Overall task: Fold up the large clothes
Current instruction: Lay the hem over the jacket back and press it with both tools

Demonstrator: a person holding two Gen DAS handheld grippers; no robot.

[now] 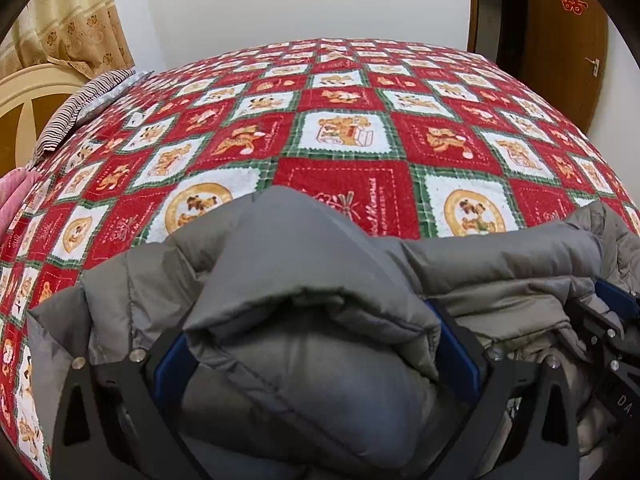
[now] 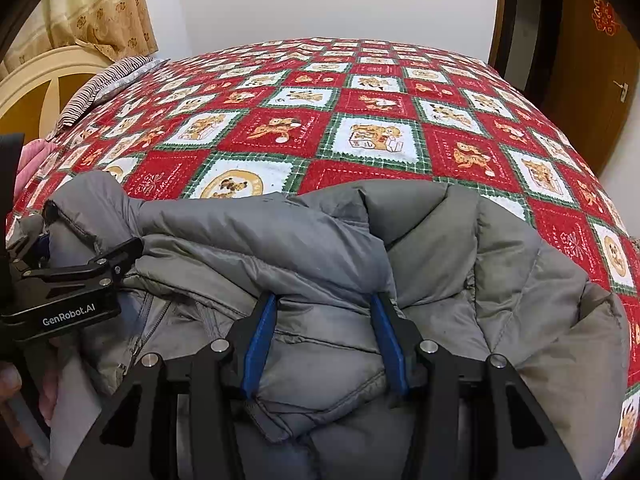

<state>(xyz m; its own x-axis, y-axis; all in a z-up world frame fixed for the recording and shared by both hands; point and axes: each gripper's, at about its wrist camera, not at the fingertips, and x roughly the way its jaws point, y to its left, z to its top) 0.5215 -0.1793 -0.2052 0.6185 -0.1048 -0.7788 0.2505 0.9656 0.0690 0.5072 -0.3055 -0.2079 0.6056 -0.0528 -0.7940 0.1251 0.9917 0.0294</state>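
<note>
Handling this grey puffer jacket, bunched at the near edge of the quilted bed, I expect springy, slippery bulk. My left gripper gapes wide around a thick roll; my right gripper seemingly pinches a fold. I'd grab stitched seams.

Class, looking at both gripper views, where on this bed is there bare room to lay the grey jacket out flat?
The quilt lies bare from the grey jacket to the far edge by the wall, and right toward the door. The left side is crowded: striped pillow, pink cloth. The near edge holds the jacket and both grippers.
</note>
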